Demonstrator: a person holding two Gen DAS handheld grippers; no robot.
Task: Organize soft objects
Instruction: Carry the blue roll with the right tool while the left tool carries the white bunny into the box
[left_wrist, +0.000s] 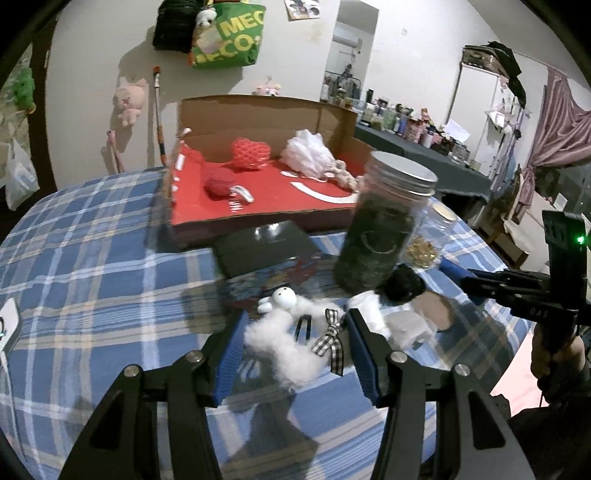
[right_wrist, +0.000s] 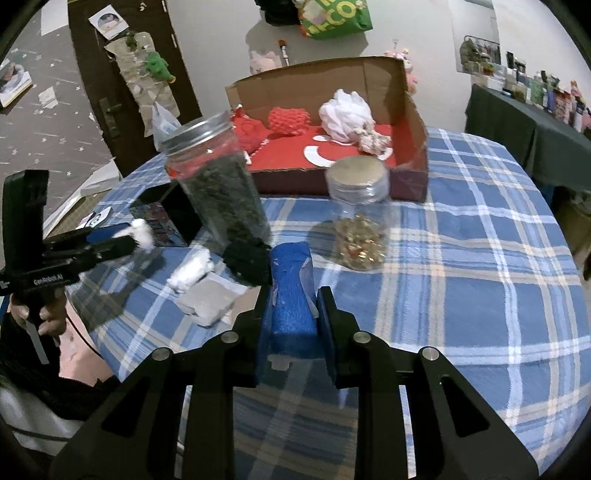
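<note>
Left gripper (left_wrist: 295, 345) holds fluffy white plush toy (left_wrist: 280, 345) with checked bow (left_wrist: 330, 341) between blue pads. Tall jar (left_wrist: 380, 221) of dark leaves near table's (left_wrist: 92, 266) right edge. Cardboard box (left_wrist: 258, 162) at far edge holds red knitted pieces (left_wrist: 251, 153) and white mesh puff (left_wrist: 308, 153).

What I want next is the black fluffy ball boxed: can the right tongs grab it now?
Probably not yet: the right tongs are shut on a blue foam block. The black fluffy ball lies close beside it, nothing between.
</note>
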